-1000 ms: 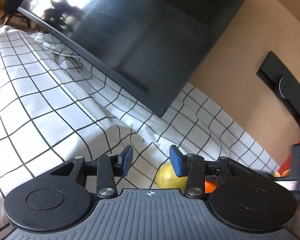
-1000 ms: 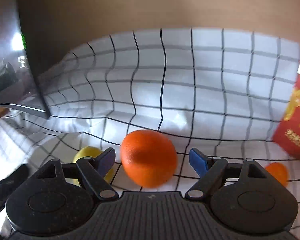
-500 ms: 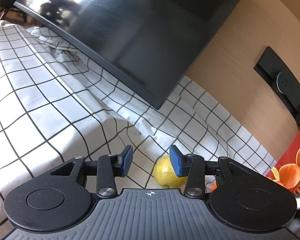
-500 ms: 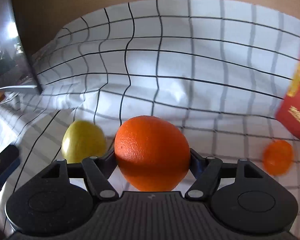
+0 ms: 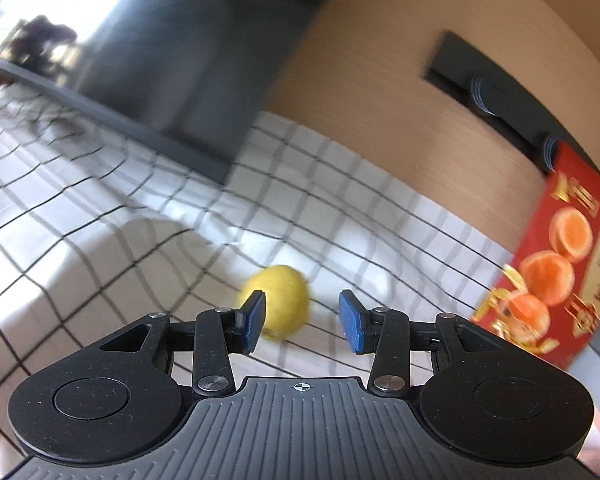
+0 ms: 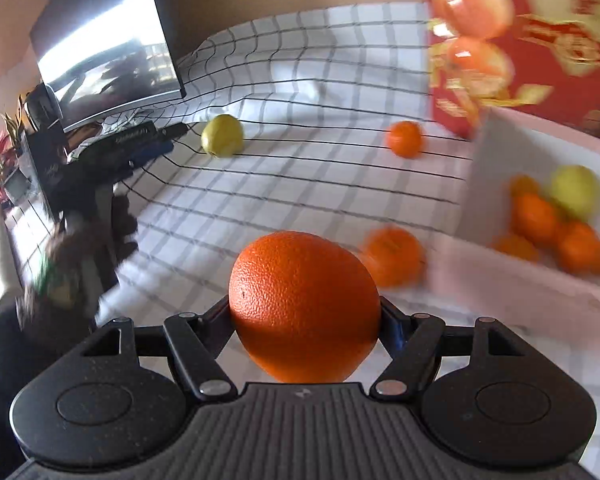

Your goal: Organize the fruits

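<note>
The orange (image 6: pixel 304 306) is clamped in the right gripper (image 6: pixel 305 316) for transfer to the box (image 6: pixel 512 280) at its right; the left gripper (image 5: pixel 302 318) is held apart before the lemon (image 5: pixel 278 300).

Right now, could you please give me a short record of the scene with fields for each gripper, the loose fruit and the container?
right gripper: shut on the large orange, held clear of the cloth
left gripper: open, nothing between its pads; yellow fruit lies just ahead of it
loose fruit: yellow fruit, two small oranges on the checked cloth
white box: holds several small oranges and one yellow fruit
red carton: stands behind the white box
</note>
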Demonstrator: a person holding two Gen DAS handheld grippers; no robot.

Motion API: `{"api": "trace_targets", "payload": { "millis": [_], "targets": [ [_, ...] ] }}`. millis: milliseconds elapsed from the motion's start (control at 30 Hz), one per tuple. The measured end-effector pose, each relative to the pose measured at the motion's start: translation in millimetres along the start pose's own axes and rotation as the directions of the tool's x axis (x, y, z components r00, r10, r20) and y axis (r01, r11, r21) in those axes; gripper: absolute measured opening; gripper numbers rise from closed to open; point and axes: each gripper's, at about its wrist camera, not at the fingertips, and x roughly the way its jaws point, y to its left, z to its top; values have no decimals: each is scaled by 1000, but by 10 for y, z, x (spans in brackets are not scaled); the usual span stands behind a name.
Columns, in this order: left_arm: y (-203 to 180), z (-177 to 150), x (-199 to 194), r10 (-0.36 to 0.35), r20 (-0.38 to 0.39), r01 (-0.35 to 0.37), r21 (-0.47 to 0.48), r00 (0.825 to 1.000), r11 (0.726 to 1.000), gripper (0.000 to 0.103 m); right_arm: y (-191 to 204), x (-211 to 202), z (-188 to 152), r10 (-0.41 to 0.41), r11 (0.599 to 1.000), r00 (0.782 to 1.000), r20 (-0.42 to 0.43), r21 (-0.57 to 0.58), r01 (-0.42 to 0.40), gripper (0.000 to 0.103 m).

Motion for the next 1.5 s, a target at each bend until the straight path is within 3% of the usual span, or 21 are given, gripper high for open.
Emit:
{"api": "trace_targets", "payload": {
  "millis": [100, 200, 300, 533, 600, 667, 767, 833, 967, 1067, 1133, 1267, 1500],
  "targets": [
    [-275, -95, -22, -83, -30, 84, 49, 996, 995, 45, -206, -284, -295, -55, 998, 998, 44, 16, 54, 73],
    [-584, -210, 1, -176, -102, 186, 90, 979, 979, 45, -449, -321, -489, -138, 990, 988, 63, 48, 135, 73],
    [-910, -347, 1, -245, -180, 271, 141, 953, 952, 45, -640, -204, -645, -224, 973, 974, 42, 64, 222, 74],
    [-1456, -728, -28, -320, -343, 399, 193, 883, 896, 45, -916, -255, -803, -240, 965, 950, 201, 154, 211, 86],
    [-1548, -775, -3, -304, -350, 389, 205, 886, 898, 45, -962, -216, -798, -226, 964, 952, 205, 185, 189, 86],
    [-1573, -715, 120, -270, -343, 341, 167, 900, 925, 45, -997, -253, -798, -203, 967, 953, 224, 200, 159, 86],
    [-1582, -505, 429, -208, -279, 249, 123, 938, 961, 45, -1029, -254, -826, -184, 965, 957, 226, 224, 133, 86],
    [-1633, -401, 729, -152, -280, 192, 123, 948, 974, 45, -1052, -256, -835, -175, 965, 959, 222, 233, 122, 86],
    [-1810, -393, 1232, -102, -340, 161, 151, 935, 975, 45, -1012, -231, -846, -182, 968, 959, 217, 211, 136, 86],
    [-1989, -491, 1453, -22, -365, 128, 268, 931, 955, 45, -951, -211, -845, -200, 970, 956, 214, 178, 163, 86],
    [-2081, -570, 1533, 24, -355, 105, 339, 935, 935, 55, -920, -205, -843, -205, 972, 955, 214, 159, 173, 86],
    [-2161, -629, 1584, 25, -346, 111, 366, 938, 924, 55, -918, -202, -844, -207, 972, 955, 212, 159, 175, 86],
    [-2215, -656, 1741, -7, -405, 153, 329, 914, 932, 55, -955, -199, -839, -208, 968, 958, 200, 183, 172, 86]
  ]
}}
